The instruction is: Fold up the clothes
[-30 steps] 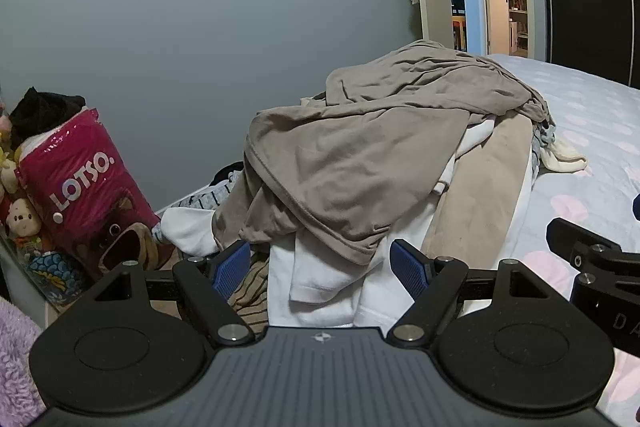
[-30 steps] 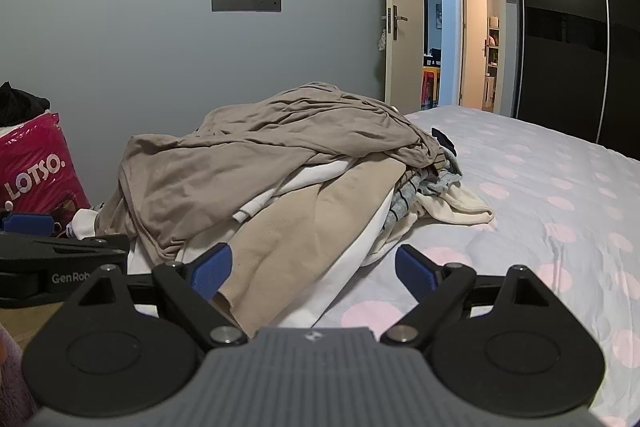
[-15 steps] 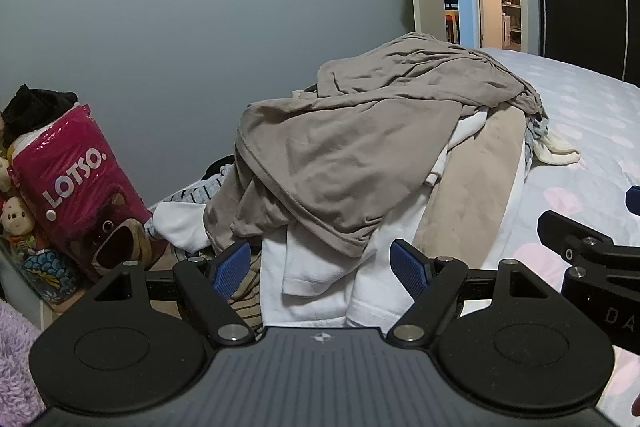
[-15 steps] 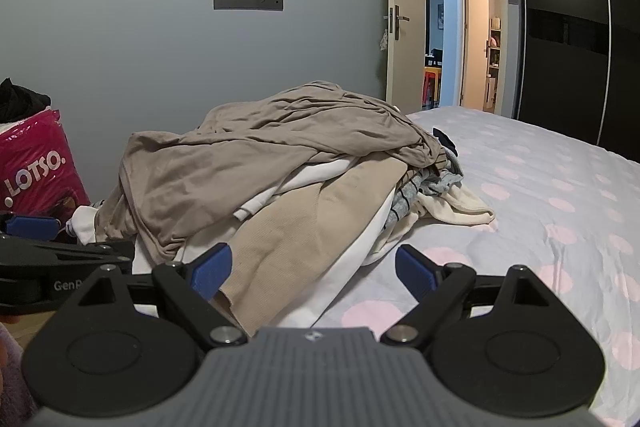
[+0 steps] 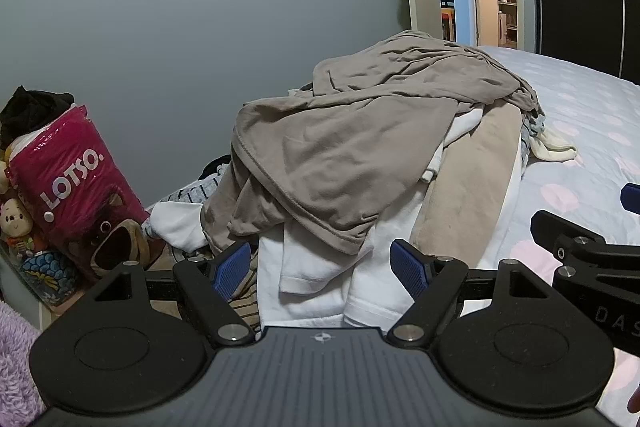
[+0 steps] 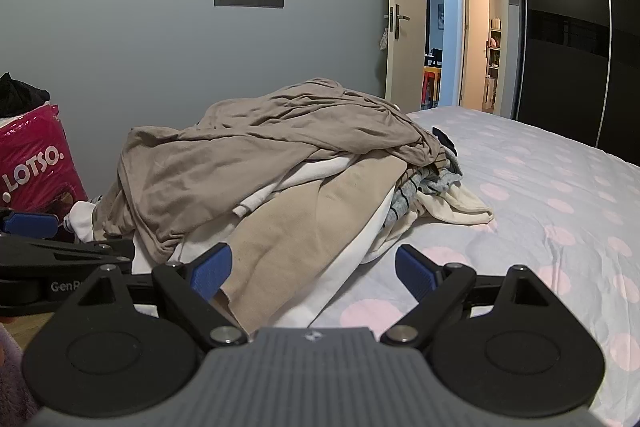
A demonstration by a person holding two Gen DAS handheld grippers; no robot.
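Note:
A heap of clothes lies at the head of the bed, topped by a rumpled taupe garment (image 5: pixel 360 131) (image 6: pixel 248 151). Under it show white pieces (image 5: pixel 316 267), a tan garment (image 5: pixel 472 187) (image 6: pixel 304 227) and a striped grey item (image 6: pixel 412 195). My left gripper (image 5: pixel 322 263) is open just short of the heap's near edge, nothing between its blue pads. My right gripper (image 6: pixel 312 267) is open too, low over the tan garment's edge and the sheet. Each gripper shows in the other's view: the right gripper (image 5: pixel 592 255), the left gripper (image 6: pixel 48 251).
The bed (image 6: pixel 540 211) has a lilac sheet with pink dots, bare to the right. A pink LOTSO bag (image 5: pixel 76 187) and plush toys (image 5: pixel 18 223) stand at the left by the grey wall. An open door (image 6: pixel 404 15) and a dark wardrobe (image 6: pixel 568 27) lie beyond.
The left wrist view has swung slightly: the heap now sits a little further left and lower than a second ago. The right wrist view has barely shifted. Both grippers stay open.

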